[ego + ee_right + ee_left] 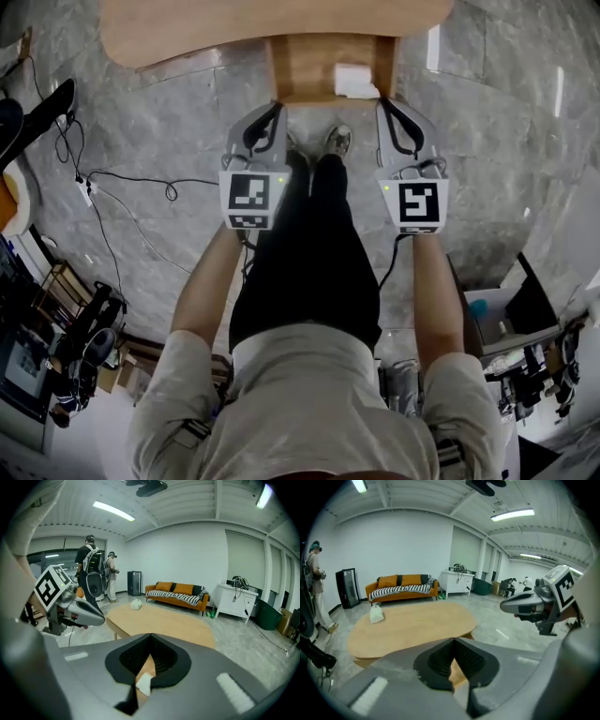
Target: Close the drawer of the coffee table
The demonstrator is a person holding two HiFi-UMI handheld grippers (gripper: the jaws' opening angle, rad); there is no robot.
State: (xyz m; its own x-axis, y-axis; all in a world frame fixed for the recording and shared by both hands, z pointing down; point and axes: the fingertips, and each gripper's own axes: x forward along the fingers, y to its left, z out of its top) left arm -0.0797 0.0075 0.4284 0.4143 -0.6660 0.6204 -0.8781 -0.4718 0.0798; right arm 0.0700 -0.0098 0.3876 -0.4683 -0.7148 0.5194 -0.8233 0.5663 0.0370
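Plainly the drawer (314, 66) stands pulled out from under the coffee table (187, 33), a white item (354, 82) inside. It is not yet pushed. Left gripper (277, 108) and right gripper (384, 105) hover near its front corners, jaws pressed together, empty — next, push the front squarely inward.

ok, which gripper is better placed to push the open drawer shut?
Right, marginally. Both grippers are shut, one at each front corner of the open drawer: left gripper, right gripper. The right tip looks slightly nearer the front edge; pushing with both looks just as feasible.
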